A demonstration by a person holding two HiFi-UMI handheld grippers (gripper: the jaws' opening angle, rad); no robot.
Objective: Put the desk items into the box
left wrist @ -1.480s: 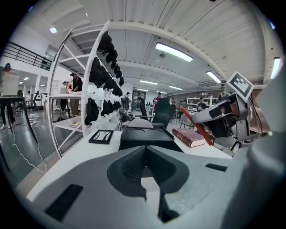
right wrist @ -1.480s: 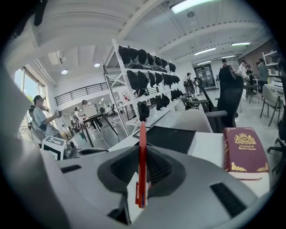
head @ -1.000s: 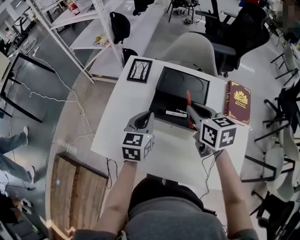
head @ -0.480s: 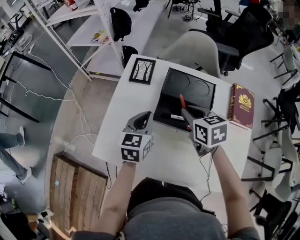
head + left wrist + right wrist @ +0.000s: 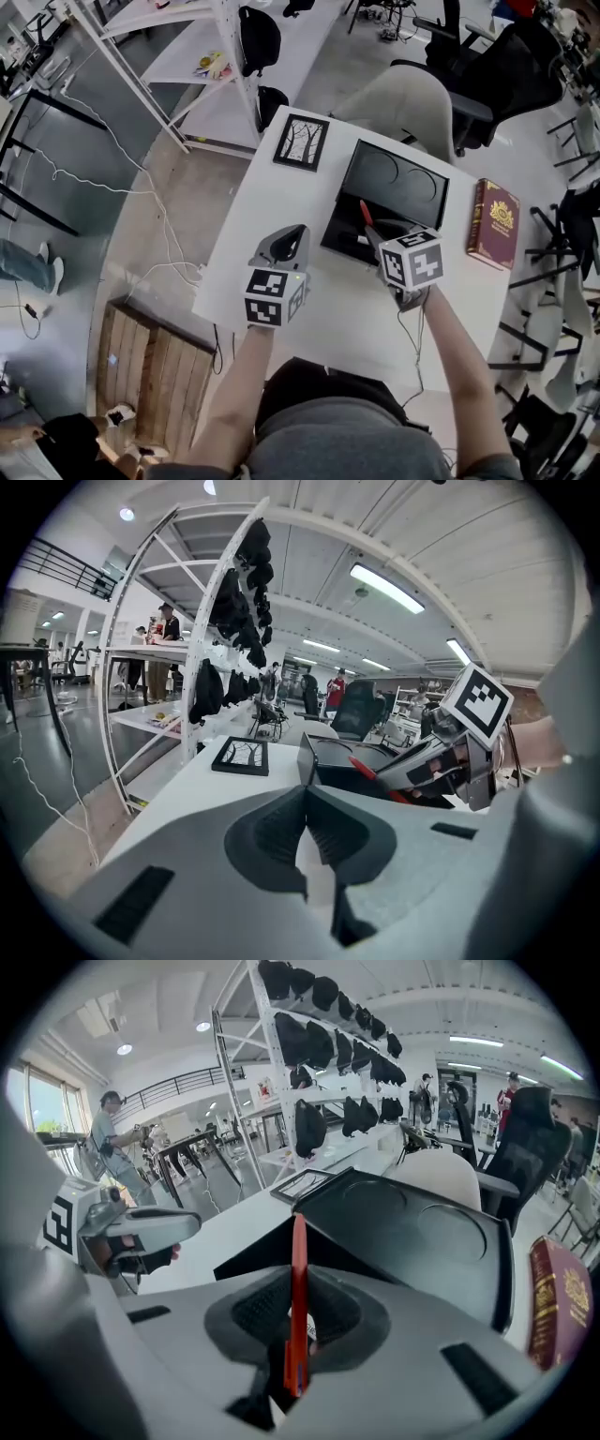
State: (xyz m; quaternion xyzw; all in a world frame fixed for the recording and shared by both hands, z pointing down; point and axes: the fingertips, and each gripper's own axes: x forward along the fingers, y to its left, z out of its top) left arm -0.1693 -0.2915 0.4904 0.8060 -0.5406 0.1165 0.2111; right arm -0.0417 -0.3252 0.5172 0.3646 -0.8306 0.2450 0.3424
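"What's different about the right gripper (image 5: 374, 231)?"

"It has come down toward the box (image 5: 398, 183) and drawn away from the book (image 5: 494, 223), tipping more steeply as it went."

"And the pen (image 5: 364, 213)?"

"It came down with the gripper. Its tip has shifted leftward across the box, and it leans more than before."

"And the left gripper (image 5: 296, 232)?"

"It has slid a little away from the box's near corner."

"Anything else?"

"The head view has swung, so the table (image 5: 267, 206) now sits further right in it."

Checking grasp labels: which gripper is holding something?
The right gripper, clamped on a red pen at the black box; the left gripper is shut and empty.
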